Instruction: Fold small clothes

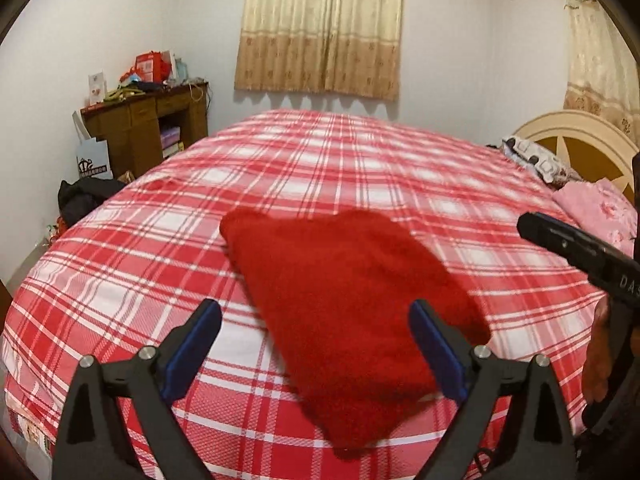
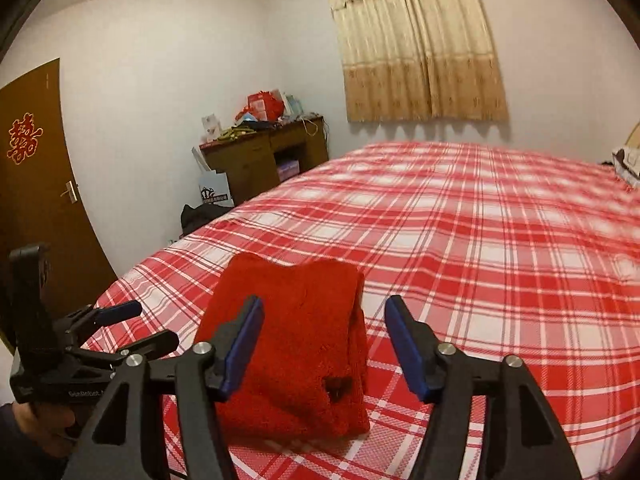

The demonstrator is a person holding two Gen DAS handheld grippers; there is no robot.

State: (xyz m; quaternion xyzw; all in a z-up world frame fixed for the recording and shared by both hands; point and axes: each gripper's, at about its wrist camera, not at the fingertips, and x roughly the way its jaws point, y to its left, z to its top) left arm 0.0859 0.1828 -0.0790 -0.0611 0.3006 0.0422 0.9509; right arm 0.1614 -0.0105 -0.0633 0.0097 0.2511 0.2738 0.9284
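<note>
A folded red fuzzy garment point(image 1: 344, 304) lies flat on the red-and-white plaid bed point(image 1: 120, 280). My left gripper point(image 1: 316, 320) is open and empty, held above the garment's near end. In the right wrist view the same garment point(image 2: 296, 352) lies folded in a compact stack, a small dark tag showing on its near face. My right gripper point(image 2: 324, 320) is open and empty just above the garment's near right part. The left gripper point(image 2: 120, 320) shows at the left edge of that view, held by a hand. The right gripper's body point(image 1: 580, 252) shows at the right edge of the left wrist view.
A pink pillow point(image 1: 600, 212) and patterned pillow point(image 1: 536, 156) lie by the headboard point(image 1: 580, 136). A cluttered wooden desk point(image 1: 148, 128) stands in the far corner, a paper bag point(image 1: 94, 156) and dark bag point(image 1: 80, 196) beside it. A brown door point(image 2: 36, 200) is left.
</note>
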